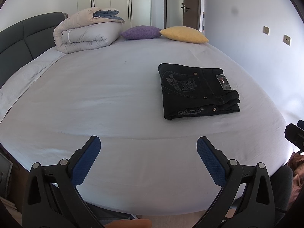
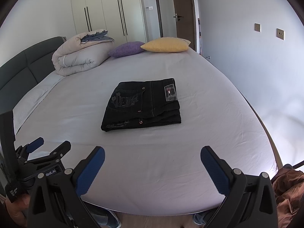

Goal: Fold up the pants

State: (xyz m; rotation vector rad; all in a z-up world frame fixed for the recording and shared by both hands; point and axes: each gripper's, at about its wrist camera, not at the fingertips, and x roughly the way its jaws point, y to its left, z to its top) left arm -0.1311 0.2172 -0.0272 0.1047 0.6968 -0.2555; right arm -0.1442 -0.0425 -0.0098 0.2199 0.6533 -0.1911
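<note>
- I am holding the left gripper (image 1: pixel 148 142) over the near edge of the bed (image 1: pixel 114 98), its blue-padded fingers (image 1: pixel 89 161) spread wide with nothing between them.
- I am keeping the right gripper (image 2: pixel 152 153) just beside it, likewise spread apart and gripping nothing (the left one is showing at the lower left of the right wrist view).
- The pants (image 2: pixel 142 104) are lying folded into a compact dark stack on the pale sheet, well ahead of both grippers and apart from them, with an embroidered pocket and a label patch facing up.
- At the far side, a rolled duvet (image 2: pixel 79 57) is resting by the headboard (image 2: pixel 22 66), with a purple cushion (image 2: pixel 127 49) and a yellow cushion (image 2: pixel 165 44) touching beside it.
</note>
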